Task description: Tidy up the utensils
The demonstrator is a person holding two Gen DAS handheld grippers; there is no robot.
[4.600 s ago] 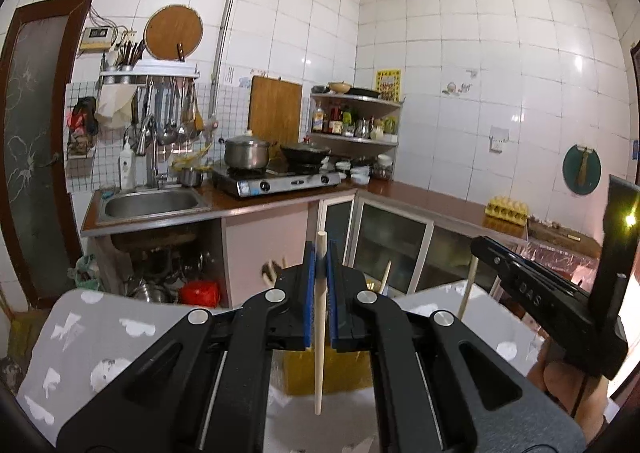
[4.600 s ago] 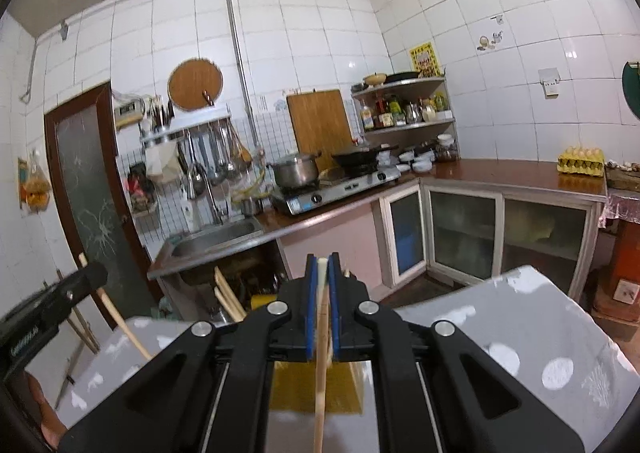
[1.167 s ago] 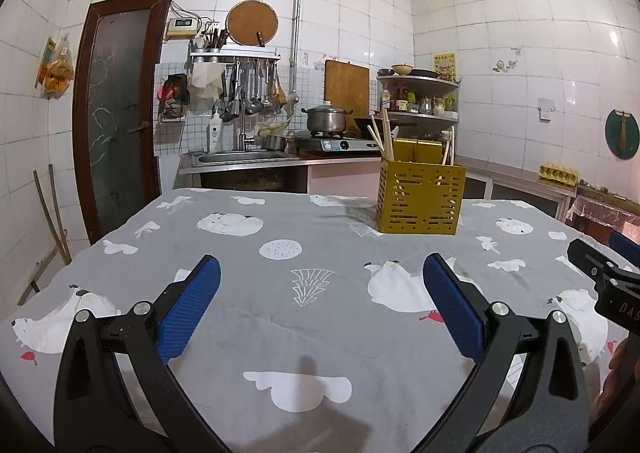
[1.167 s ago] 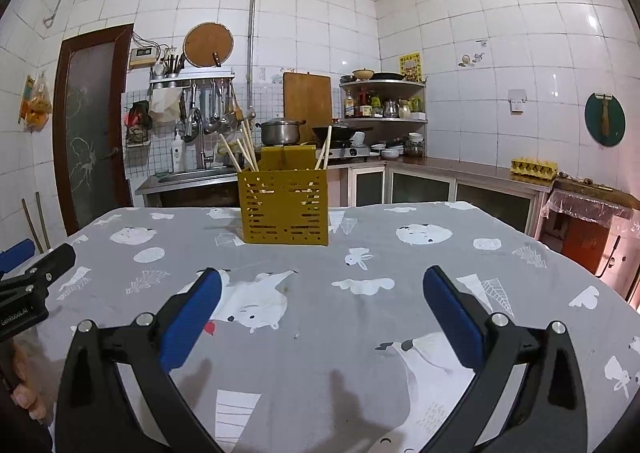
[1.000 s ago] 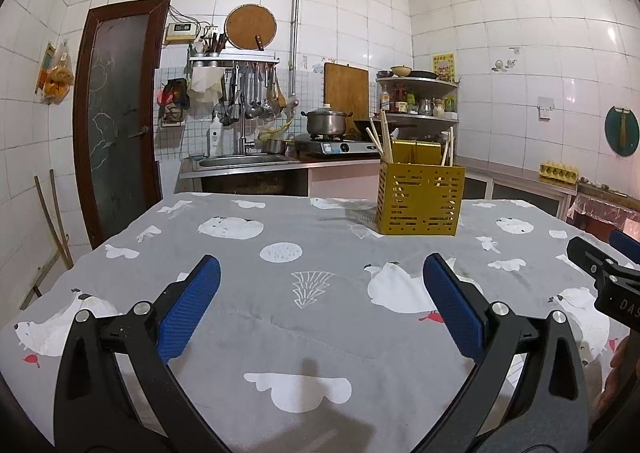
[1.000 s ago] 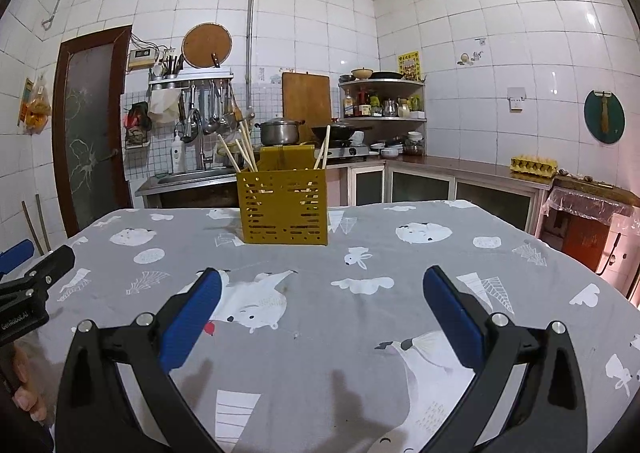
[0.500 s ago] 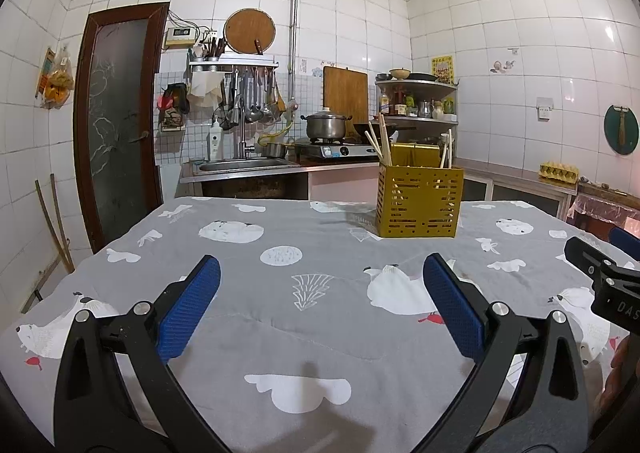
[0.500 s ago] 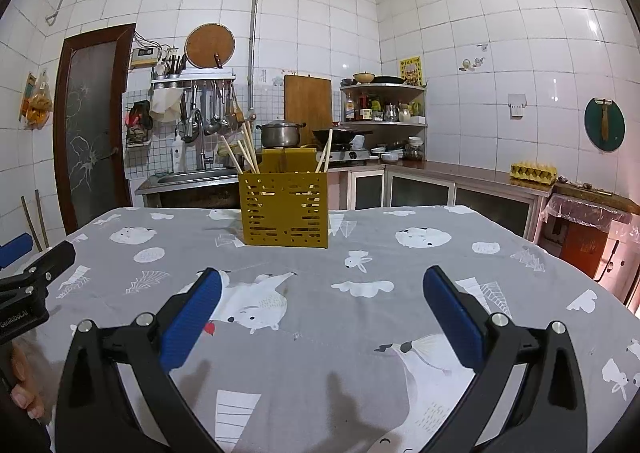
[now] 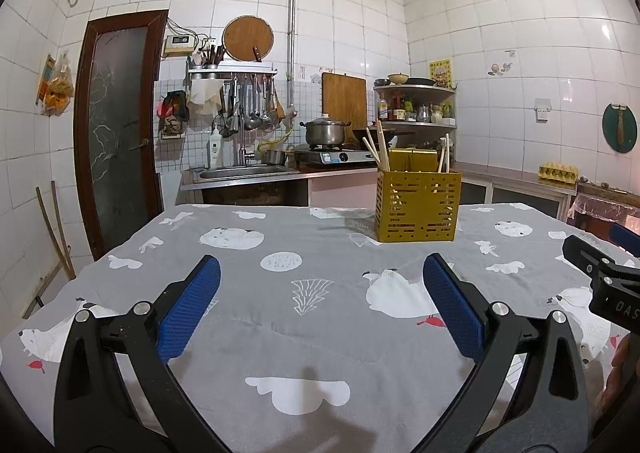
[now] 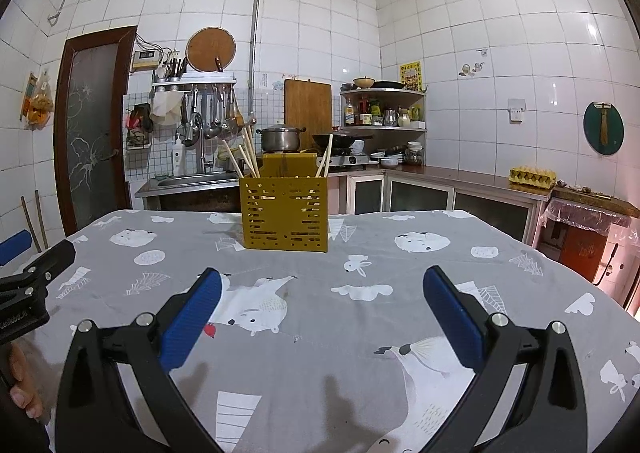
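Left wrist view: your left tool (image 9: pixel 316 301) is spread wide and empty, like your right tool (image 10: pixel 320 303). One yellow holder (image 10: pixel 285 212) with five chopsticks (image 10: pixel 249 152) stands on the surface (image 9: pixel 280 317), well ahead of both.

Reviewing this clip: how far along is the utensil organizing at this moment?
It looks finished, or nearly. Done: chopsticks stand in the yellow holder on the grey tablecloth. In hand: nothing; the left gripper and right gripper are both open and empty, back from the holder. Left: no loose utensils show on the cloth in either view.
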